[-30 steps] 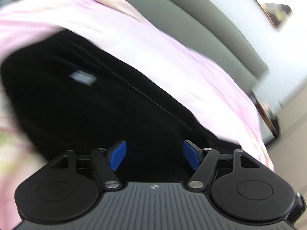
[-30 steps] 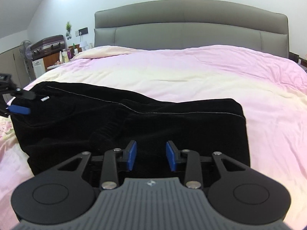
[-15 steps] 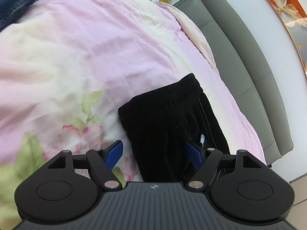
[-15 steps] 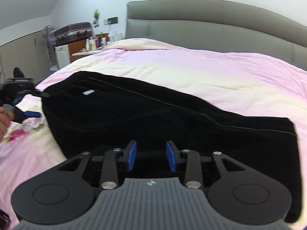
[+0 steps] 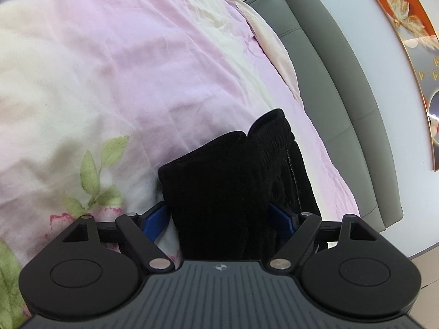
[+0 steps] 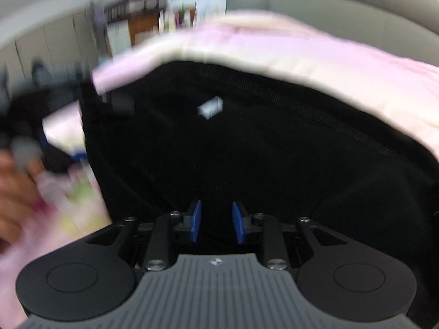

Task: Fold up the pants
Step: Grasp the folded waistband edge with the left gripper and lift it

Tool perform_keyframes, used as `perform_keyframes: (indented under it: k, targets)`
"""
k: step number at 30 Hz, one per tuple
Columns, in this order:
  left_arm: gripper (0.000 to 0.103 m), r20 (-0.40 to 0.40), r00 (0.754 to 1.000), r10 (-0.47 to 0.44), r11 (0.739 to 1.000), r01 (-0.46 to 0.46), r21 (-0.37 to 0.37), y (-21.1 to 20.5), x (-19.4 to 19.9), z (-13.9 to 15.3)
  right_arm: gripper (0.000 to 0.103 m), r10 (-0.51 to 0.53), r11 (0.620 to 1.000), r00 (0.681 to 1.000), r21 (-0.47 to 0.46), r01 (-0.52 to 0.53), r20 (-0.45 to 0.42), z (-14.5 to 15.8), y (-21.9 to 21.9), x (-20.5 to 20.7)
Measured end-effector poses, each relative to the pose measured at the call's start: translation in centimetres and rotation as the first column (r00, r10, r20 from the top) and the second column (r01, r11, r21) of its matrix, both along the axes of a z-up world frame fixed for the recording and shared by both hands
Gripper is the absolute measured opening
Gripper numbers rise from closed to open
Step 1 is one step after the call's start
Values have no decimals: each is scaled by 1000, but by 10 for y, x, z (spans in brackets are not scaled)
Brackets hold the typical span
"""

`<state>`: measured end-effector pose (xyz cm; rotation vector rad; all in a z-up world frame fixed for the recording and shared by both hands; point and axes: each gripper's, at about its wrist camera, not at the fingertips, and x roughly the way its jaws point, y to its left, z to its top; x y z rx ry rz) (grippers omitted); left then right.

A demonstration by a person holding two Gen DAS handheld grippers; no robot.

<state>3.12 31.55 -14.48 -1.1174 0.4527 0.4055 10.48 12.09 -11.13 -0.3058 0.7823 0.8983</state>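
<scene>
Black pants (image 5: 233,192) lie folded on a pink bedspread (image 5: 137,68). In the left wrist view my left gripper (image 5: 219,219) is open, its blue pads on either side of the thick waistband end of the pants. In the blurred right wrist view the pants (image 6: 260,150) fill the middle, with a small white label (image 6: 210,107) showing. My right gripper (image 6: 216,221) hovers over the pants with its blue pads a narrow gap apart and nothing visibly between them. The left gripper (image 6: 76,126) shows blurred at the pants' left edge.
A grey padded headboard (image 5: 343,96) runs along the far side of the bed. An orange framed picture (image 5: 406,41) hangs on the wall. A floral patch of the spread (image 5: 96,170) lies left of the pants. Cabinets and shelves (image 6: 142,27) stand beyond the bed.
My left gripper has swung round and closed in on the waistband end, which now sits between its open pads. My right gripper has moved fast leftward along the pants; its view is now blurred.
</scene>
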Motion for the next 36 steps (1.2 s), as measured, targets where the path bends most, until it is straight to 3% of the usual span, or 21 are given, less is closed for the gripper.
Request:
perform_keyframes:
  k: [2,11,18,22,26,30,33,36]
  targets:
    - [92,17,999,32,999,-32,-15,1,0,-3,24,12,1000,999,-4,-12,41,-6,1,-7]
    - [93,13,994,109,994,-109,-32,-4,3,-3,23,-7,998,1000,59,6,6,0,-14,-13]
    - [59,-26,989,142,990,-142,5,-10,1,3,23,-21,997,1000,74,20,11,-2,-21,-16]
    - [49,-41,993,115,982,-107,153,-28,4,23,23,-23,997,1000,78,22,7,-1,-24,-15]
    - [44,-34,998,56,943,-41,330,-53,10,53,24,-38,992,999,115,42,-32,2,-33,-11]
    - [42,-21,1000,-15,897,23,442,-72,19,75,31,-57,967,980,234,102,-190,7,-57,7]
    - [42,-11,996,-89,840,81,536,-91,26,89,32,-64,944,963,296,143,-260,16,-81,19]
    - [42,-14,984,-176,765,146,628,-116,37,100,33,-82,919,952,347,187,-295,26,-109,31]
